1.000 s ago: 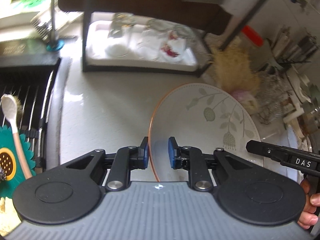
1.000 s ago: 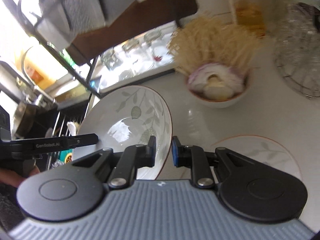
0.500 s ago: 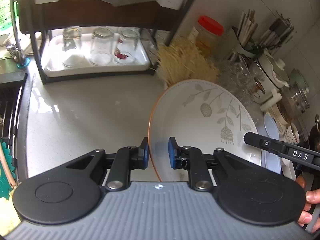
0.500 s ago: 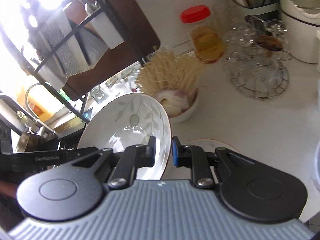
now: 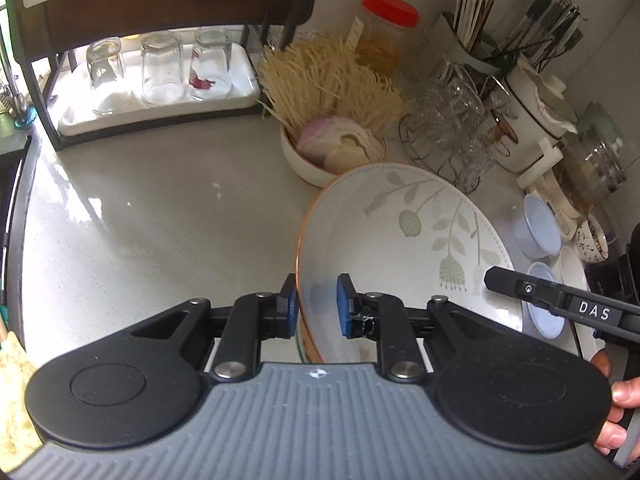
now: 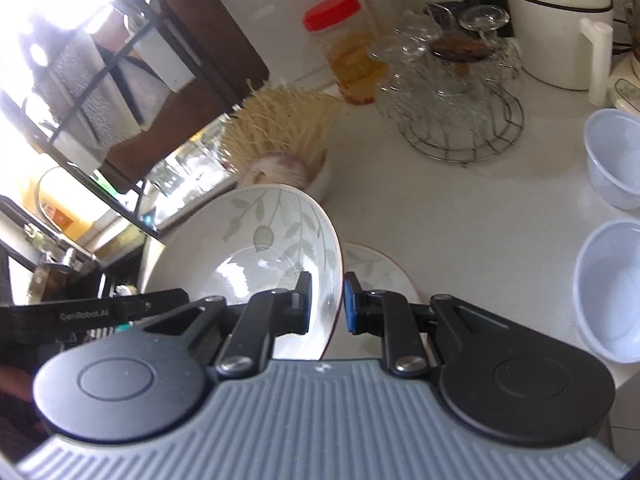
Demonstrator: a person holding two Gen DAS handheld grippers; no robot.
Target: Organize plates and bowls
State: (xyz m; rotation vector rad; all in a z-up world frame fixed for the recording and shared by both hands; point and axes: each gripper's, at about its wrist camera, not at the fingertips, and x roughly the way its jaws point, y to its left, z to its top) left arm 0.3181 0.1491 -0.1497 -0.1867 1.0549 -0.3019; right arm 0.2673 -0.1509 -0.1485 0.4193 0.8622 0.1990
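Gripping opposite rims, both tools (left (image 5: 317,306), right (image 6: 325,303)) hold one leaf-patterned bowl (image 5: 404,240).

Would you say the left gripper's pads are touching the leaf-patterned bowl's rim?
Touching: in the left wrist view, the left gripper clamps the leaf-patterned bowl by its rim, a pad on each side.

- One leaf-patterned bowl (image 5: 404,248) held up off the desk
- One matching plate (image 6: 376,272) lying flat on the desk
- Two tongs: the left tongs (image 5: 317,306) and the right tongs (image 6: 325,302)
- Three upturned drinking glasses (image 5: 162,70) on one white tray (image 5: 160,110)
- Two clear plastic cups (image 6: 608,288)
- One red-lidded jar (image 5: 384,32)
- One white bowl of dried noodles (image 5: 320,160)
- One wire rack of glassware (image 6: 456,92)
- One white pot (image 6: 556,20)
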